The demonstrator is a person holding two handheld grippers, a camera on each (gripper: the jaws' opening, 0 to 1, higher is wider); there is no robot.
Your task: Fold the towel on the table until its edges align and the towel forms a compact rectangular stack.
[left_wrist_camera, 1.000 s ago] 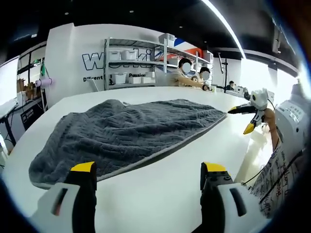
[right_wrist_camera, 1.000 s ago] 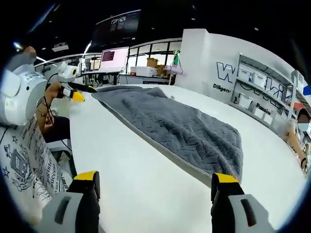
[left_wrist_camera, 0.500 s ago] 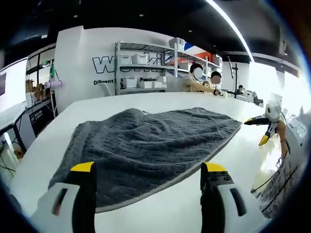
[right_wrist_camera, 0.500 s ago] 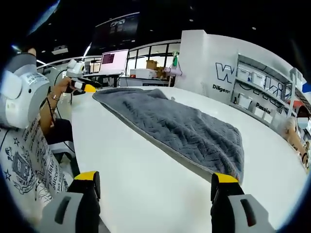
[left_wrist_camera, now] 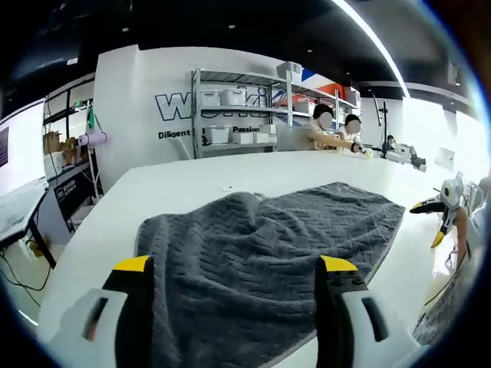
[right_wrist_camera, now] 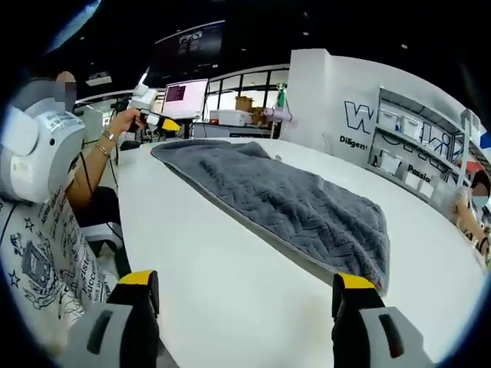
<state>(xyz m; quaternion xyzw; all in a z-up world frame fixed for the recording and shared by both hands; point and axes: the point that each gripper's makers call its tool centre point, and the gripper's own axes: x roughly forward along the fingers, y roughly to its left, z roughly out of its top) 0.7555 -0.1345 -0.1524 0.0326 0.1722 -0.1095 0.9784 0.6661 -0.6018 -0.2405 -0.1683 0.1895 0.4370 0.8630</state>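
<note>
Over the last second you have brought your left gripper (left_wrist_camera: pixel 234 268) in over the towel (left_wrist_camera: pixel 268 245): the cloth that lay ahead of its jaws across bare table (left_wrist_camera: pixel 192 180) now runs under and between them, with the near hem close to the jaw tips. That puts you within reach of a first grasp, but no fold has begun; the towel lies spread on the table, rumpled, with a raised ridge near its middle. The left gripper's jaws stand wide apart and hold nothing, tilted down toward the cloth. Your right gripper (right_wrist_camera: pixel 245 287) has hardly shifted; its jaws are also wide and empty, hovering over bare table with the towel's corner (right_wrist_camera: pixel 376 268) just beyond its right jaw. In the right gripper view your left hand (right_wrist_camera: pixel 123 123) is raised at the towel's far end, gripper pointing across the cloth. My guess is each gripper needs a corner of the same long edge before you lift.
</note>
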